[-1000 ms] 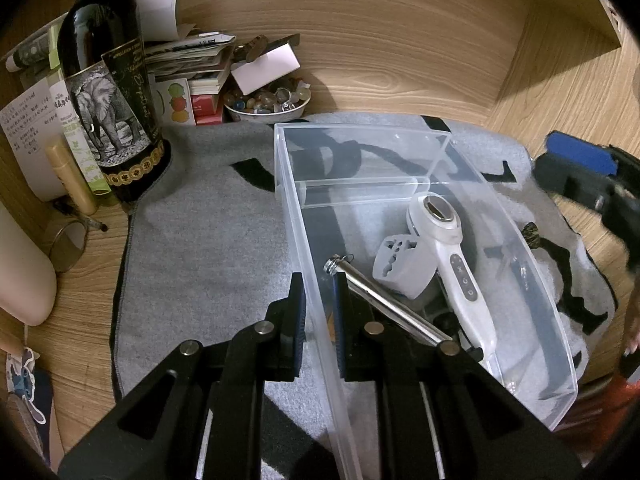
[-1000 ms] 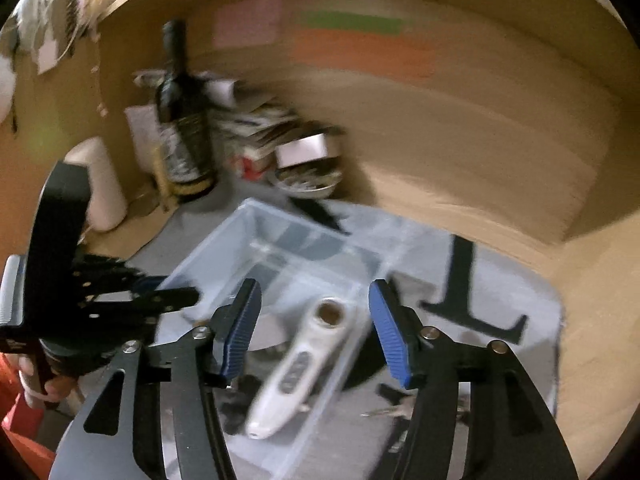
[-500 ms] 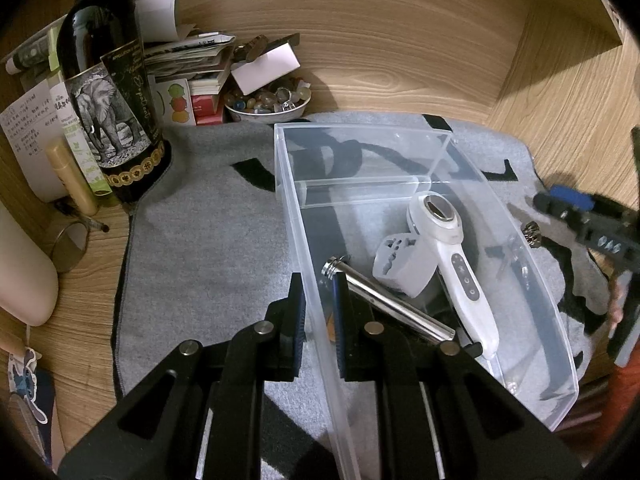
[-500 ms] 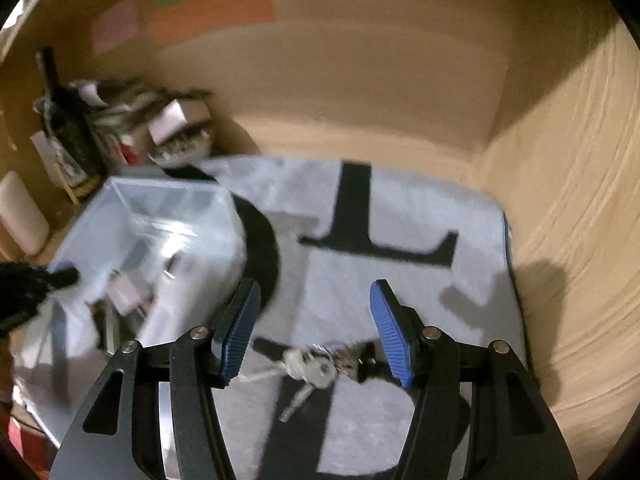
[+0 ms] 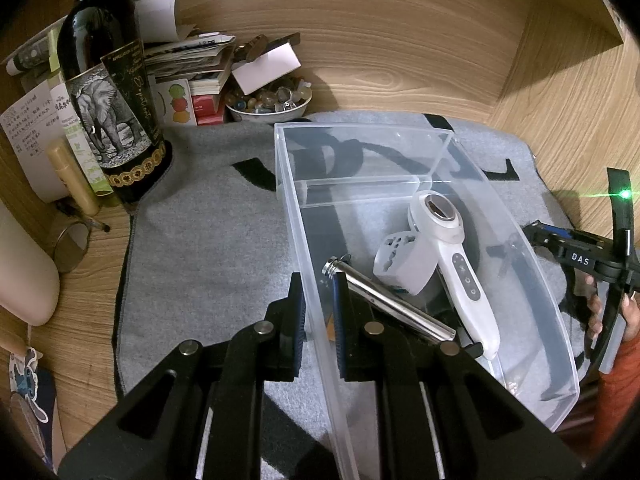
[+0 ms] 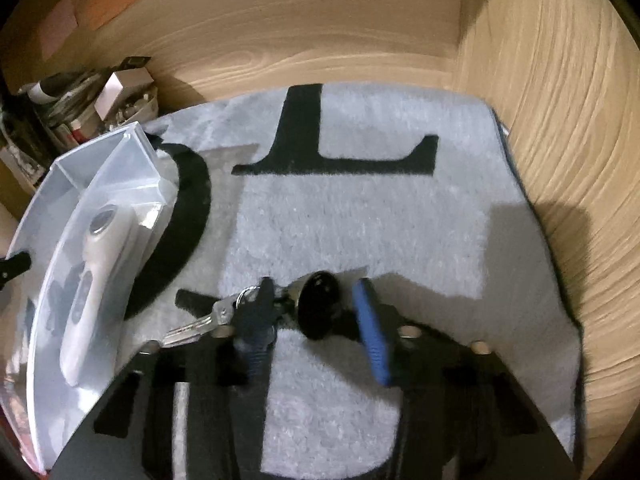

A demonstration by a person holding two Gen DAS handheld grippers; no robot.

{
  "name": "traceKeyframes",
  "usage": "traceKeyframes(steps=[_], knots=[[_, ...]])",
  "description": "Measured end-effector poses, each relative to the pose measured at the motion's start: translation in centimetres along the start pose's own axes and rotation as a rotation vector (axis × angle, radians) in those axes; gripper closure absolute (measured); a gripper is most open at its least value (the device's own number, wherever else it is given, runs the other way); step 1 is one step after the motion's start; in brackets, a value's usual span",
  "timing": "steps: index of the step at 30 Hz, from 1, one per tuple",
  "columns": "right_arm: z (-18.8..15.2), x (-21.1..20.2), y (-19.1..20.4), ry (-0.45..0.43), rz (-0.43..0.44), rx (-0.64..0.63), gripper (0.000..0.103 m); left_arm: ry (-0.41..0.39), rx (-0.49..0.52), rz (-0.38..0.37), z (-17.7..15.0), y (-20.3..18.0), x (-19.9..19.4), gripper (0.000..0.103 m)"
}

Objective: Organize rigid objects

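Observation:
My left gripper [image 5: 319, 312] is shut on the left wall of a clear plastic bin [image 5: 292, 216] that stands on a grey mat. In the bin lie a white handheld device [image 5: 452, 256], a white travel adapter [image 5: 404, 260] and a metal tube [image 5: 384, 300]. My right gripper [image 6: 314, 312] is open and down on the mat, its fingers either side of a bunch of keys [image 6: 224, 316] with a black fob [image 6: 320, 308]. The bin [image 6: 92, 184] is to its left. The right gripper's body [image 5: 580, 256] shows at the left wrist view's right edge.
A dark wine bottle [image 5: 108, 92], stacked papers and boxes [image 5: 192, 68] and a bowl of small stones [image 5: 268, 100] stand at the back left. Wooden walls [image 6: 560, 120] close in the back and right. The grey mat [image 6: 360, 208] carries large black letters.
My right gripper has swung right away from the bin and come down over the keys, fingers now around them. The left gripper and bin have stayed put.

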State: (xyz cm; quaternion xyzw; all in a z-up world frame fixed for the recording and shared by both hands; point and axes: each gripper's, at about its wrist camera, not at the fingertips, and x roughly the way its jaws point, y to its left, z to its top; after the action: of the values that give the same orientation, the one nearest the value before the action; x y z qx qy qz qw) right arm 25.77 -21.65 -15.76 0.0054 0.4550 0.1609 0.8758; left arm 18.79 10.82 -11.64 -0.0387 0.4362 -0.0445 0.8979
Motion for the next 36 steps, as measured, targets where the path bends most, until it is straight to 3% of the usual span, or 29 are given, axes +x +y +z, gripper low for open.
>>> traceKeyframes(steps=[13, 24, 36], knots=[[1.4, -3.7, 2.4, -0.112, -0.057, -0.092, 0.073, 0.001, 0.001, 0.001, 0.0, 0.0, 0.0, 0.091], [3.7, -7.8, 9.1, -0.266, 0.033, -0.250, 0.072, 0.001, 0.001, 0.001, 0.0, -0.1, 0.0, 0.091], [3.5, -6.9, 16.6, -0.258, 0.126, -0.408, 0.072, 0.000, 0.004, 0.000, -0.1, 0.3, 0.0, 0.091]])
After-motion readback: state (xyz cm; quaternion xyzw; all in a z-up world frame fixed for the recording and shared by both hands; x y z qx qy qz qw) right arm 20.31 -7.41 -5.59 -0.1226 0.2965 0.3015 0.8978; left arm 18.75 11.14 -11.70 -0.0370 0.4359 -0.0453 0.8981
